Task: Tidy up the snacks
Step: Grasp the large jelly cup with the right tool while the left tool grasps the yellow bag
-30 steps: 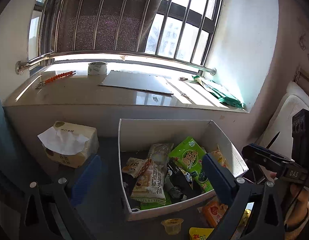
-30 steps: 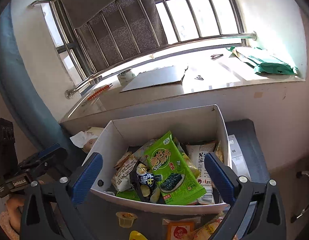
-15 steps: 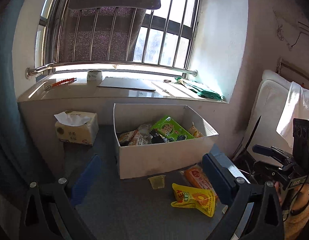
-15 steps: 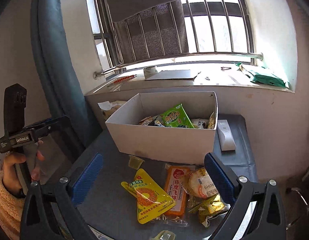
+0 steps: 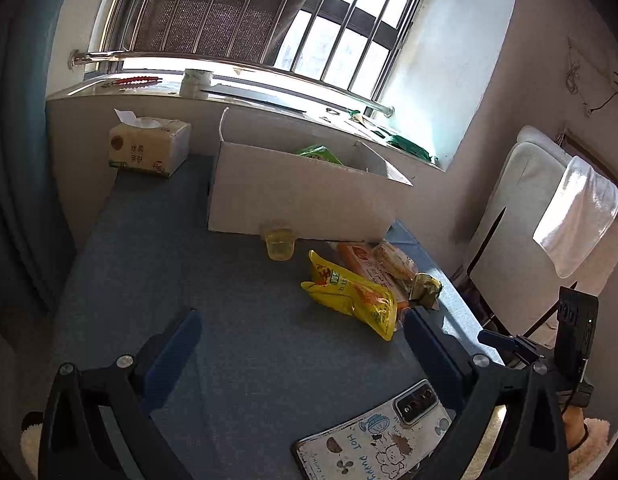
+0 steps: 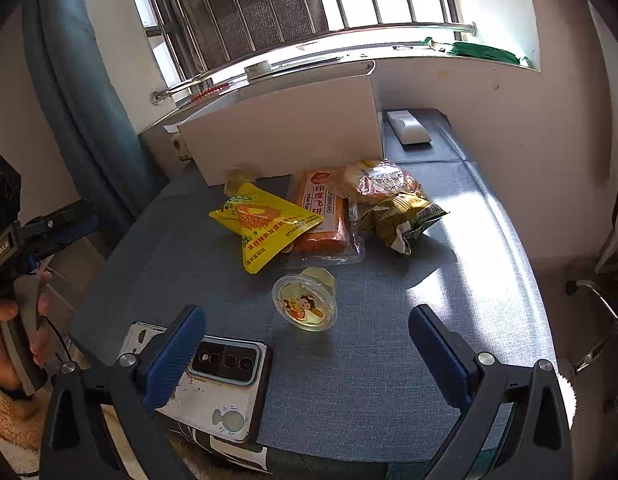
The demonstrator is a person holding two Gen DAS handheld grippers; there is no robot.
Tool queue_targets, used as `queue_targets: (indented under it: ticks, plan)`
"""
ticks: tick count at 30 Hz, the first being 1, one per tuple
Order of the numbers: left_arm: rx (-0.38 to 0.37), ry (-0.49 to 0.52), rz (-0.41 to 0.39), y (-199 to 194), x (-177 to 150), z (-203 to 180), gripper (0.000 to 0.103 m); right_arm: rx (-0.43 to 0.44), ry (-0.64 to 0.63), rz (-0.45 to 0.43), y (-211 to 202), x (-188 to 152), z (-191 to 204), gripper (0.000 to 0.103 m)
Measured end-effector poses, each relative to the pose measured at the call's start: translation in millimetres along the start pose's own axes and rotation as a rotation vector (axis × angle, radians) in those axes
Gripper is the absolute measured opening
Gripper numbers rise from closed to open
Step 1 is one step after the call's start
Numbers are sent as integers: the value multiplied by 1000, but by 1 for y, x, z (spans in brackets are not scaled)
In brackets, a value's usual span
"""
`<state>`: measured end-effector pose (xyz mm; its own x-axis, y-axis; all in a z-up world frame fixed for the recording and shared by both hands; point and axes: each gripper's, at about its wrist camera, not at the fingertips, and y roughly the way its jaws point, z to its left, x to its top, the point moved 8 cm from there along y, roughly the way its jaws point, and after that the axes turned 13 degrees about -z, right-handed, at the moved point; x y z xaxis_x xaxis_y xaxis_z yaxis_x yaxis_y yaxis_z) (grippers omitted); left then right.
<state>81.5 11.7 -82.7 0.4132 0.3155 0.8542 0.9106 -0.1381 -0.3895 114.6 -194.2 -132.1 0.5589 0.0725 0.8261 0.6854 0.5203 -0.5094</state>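
A white cardboard box [image 5: 301, 196] [image 6: 285, 132] stands at the back of the blue-grey table, with a green packet [image 5: 319, 155] poking above its rim. In front of it lie a yellow pouch [image 5: 351, 294] [image 6: 261, 220], an orange packet [image 6: 323, 212], a clear bun packet [image 6: 379, 182], an olive-green packet [image 6: 401, 216] and two jelly cups [image 5: 280, 242] [image 6: 307, 300]. My left gripper [image 5: 301, 344] hovers open over bare table, short of the yellow pouch. My right gripper [image 6: 307, 340] is open just behind the nearer jelly cup. Nothing sits between either pair of fingers.
A phone [image 5: 373, 436] [image 6: 213, 384] lies face down at the table's near edge. A tissue pack [image 5: 149, 152] sits left of the box, a white remote [image 6: 409, 126] to its right. A windowsill, window bars and a white chair [image 5: 521, 216] surround the table.
Both grippers have pulled back and down from above the box toward the table's near edge. The box interior dropped out of sight; the loose snacks and the phone came into view.
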Motion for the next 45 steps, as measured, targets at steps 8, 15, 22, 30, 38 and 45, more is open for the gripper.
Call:
queue_targets:
  ticks: [8, 15, 22, 30, 38, 45]
  plan:
    - [-3, 27, 0, -2, 0, -5, 103, -10, -42, 47, 33, -6, 7, 103]
    - [-3, 26, 38, 7, -10, -3, 103, -10, -40, 113, 53, -15, 4, 103]
    - [-42, 50, 100, 24, -22, -14, 103, -18, -75, 108, 55, -16, 3, 48]
    - [-58, -19, 265, 70, -39, -34, 103, -16, -79, 32, 28, -2, 3, 48]
    - [21, -167, 357, 133, -46, -53, 103, 5, -46, -43, -6, 11, -2, 48]
    - [73, -163, 404, 171, -51, -55, 103, 36, -34, -57, -17, 8, -5, 48]
